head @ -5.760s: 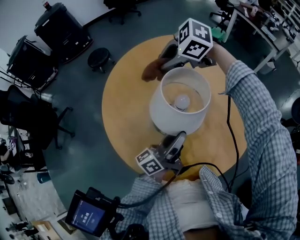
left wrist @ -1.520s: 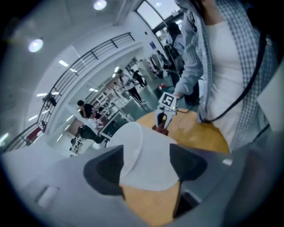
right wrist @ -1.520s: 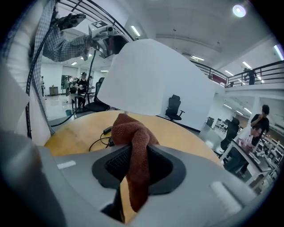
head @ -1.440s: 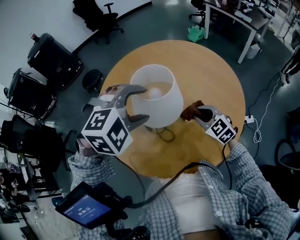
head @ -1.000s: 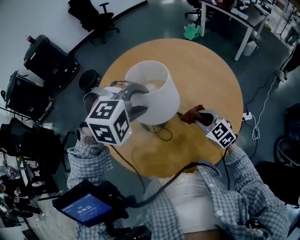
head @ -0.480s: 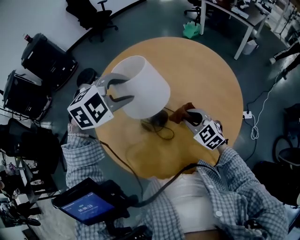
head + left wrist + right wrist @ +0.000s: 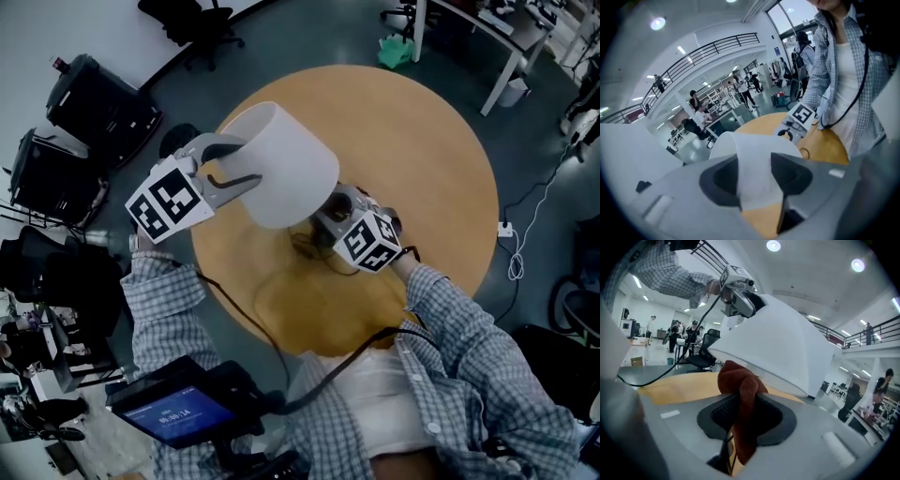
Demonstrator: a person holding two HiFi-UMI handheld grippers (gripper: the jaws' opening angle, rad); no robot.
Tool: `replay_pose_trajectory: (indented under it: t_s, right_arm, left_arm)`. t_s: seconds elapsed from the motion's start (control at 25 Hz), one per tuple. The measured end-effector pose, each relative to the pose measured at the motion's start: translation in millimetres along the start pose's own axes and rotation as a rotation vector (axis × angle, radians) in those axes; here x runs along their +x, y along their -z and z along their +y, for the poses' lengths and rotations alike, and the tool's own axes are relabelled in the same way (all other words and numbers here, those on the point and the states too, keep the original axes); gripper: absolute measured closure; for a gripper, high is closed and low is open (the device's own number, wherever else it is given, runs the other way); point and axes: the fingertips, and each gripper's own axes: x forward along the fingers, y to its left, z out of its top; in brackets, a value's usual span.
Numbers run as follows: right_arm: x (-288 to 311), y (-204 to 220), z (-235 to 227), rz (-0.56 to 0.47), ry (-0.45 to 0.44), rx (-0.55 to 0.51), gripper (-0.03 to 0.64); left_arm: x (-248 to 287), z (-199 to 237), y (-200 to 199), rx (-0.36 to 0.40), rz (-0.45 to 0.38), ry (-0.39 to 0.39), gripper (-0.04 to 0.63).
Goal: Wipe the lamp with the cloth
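Observation:
The lamp's white shade (image 7: 281, 169) leans toward the left over the round wooden table (image 7: 422, 141). My left gripper (image 7: 246, 159) is shut on the shade's rim, one finger inside and one outside. In the left gripper view the shade wall (image 7: 757, 173) fills the gap between the jaws of the left gripper (image 7: 755, 176). My right gripper (image 7: 330, 212) reaches in under the tilted shade's lower right edge. It is shut on a red-brown cloth (image 7: 740, 394), which bunches up just below the shade's rim (image 7: 778, 345) in the right gripper view. That gripper hides the lamp's base in the head view.
The lamp's dark cord (image 7: 305, 251) lies on the table near its front. Black cases (image 7: 94, 89) and a stool (image 7: 178, 141) stand on the floor to the left. A desk (image 7: 487, 28) and a green bag (image 7: 396, 52) are at the back right.
The left gripper has pulled the shade over to the left, tilting the lamp. The right gripper has swung left with the cloth, from the table's right side to under the shade.

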Motion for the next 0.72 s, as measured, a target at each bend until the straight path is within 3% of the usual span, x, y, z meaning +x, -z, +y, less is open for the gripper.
replay_pose_trajectory:
  t_s: [0.24, 0.36, 0.48, 0.56, 0.72]
  right_arm:
    - [16.0, 2.8, 11.7, 0.036, -0.011, -0.044, 0.521]
    - [11.8, 26.7, 38.0, 0.082, -0.053, -0.109, 0.522]
    - [3.3, 70.1, 69.7, 0.192, -0.130, -0.180, 0.523]
    - [-6.6, 90.6, 85.2, 0.228, -0.149, -0.185, 0.523]
    - [-10.7, 90.6, 85.0, 0.228, -0.146, -0.169, 0.523]
  left_arm:
    - [0.9, 3.7, 0.2, -0.020, -0.005, -0.022, 0.388]
    - [3.8, 4.8, 1.3, -0.017, -0.003, -0.029, 0.385]
    - [6.3, 6.3, -1.6, -0.012, 0.000, -0.033, 0.385]
    - [7.2, 5.4, -5.8, -0.005, -0.002, -0.028, 0.383]
    - [7.0, 3.8, -11.8, 0.017, -0.002, -0.026, 0.383]
